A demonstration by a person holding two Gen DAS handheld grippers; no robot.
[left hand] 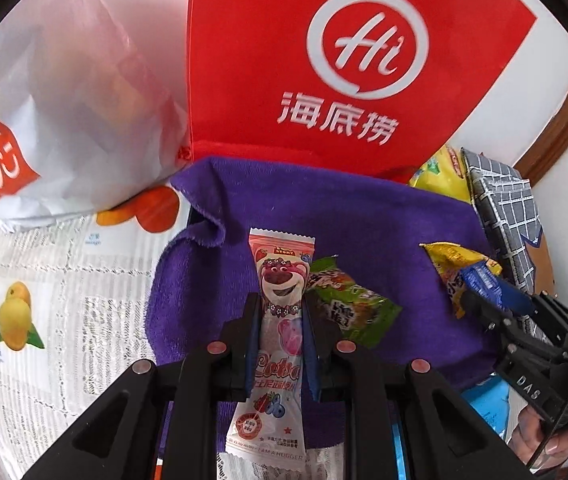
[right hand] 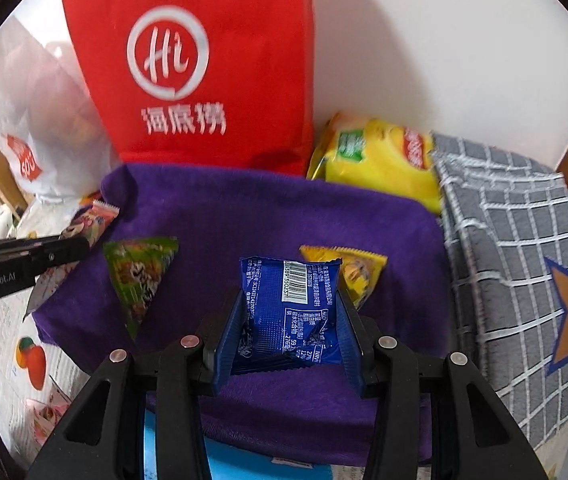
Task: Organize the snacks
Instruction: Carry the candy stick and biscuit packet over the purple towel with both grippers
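On the left, the left gripper (left hand: 281, 320) had its jaws closed on the pink bear packet (left hand: 273, 344), long axis running near to far over the purple towel (left hand: 384, 220). To the right, the right gripper (right hand: 288, 320) pinched the blue packet (right hand: 290, 312) upright, nearer the yellow packet (right hand: 358, 276); the green packet (right hand: 139, 276) lay loose between them.

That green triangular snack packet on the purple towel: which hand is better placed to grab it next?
Neither is free. The left tongs hold the pink bear-print wrapper; the right tongs hold the blue packet. The left is nearer the green triangular packet.
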